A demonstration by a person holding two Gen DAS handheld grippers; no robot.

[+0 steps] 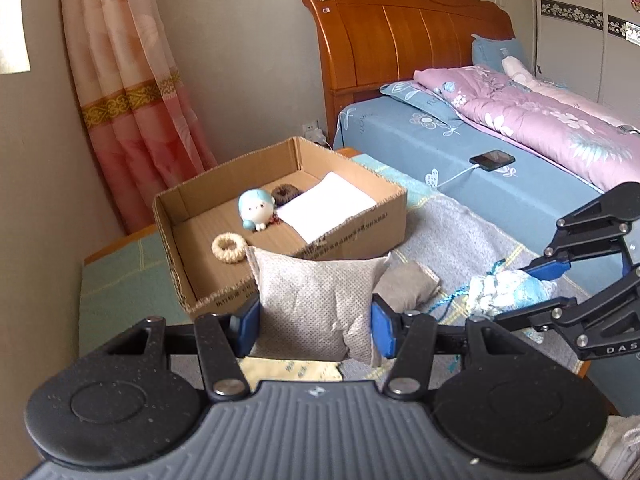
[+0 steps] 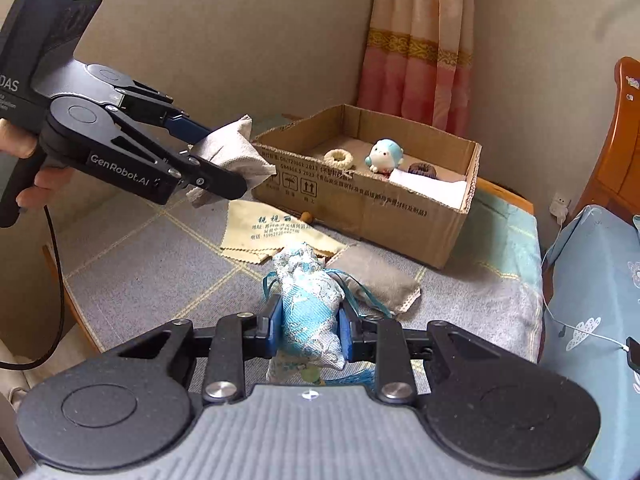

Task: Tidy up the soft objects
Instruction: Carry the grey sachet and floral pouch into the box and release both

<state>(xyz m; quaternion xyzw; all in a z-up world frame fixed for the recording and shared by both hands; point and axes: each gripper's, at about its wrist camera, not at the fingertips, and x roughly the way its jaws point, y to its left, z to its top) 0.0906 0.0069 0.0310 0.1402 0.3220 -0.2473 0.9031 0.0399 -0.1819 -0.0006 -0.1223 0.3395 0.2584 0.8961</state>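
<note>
So the left gripper (image 1: 316, 322) has its jaws clamped on a grey mesh sachet (image 1: 320, 300), pinching it across its width so the pouch stands upright between the blue pads, lifted clear of the surface. The cardboard box (image 1: 352, 236) sits dead ahead of those jaws, near wall right behind the sachet's top edge, so I'd say it's just a forward carry over the rim and a drop.

The right gripper (image 2: 306, 330) is clenched around a blue brocade pouch (image 2: 310, 304), its long axis running away from the jaws toward the box, tassel cords trailing off both sides. That one is lower and farther back, with a second grey sachet (image 2: 376, 276) lying on the surface between it and the box.

Left is clearly nearer. Inside already: a blue plush toy (image 1: 256, 210), a cream scrunchie (image 1: 229, 248), a dark scrunchie (image 1: 285, 194) and a white cloth (image 1: 326, 210).
</note>
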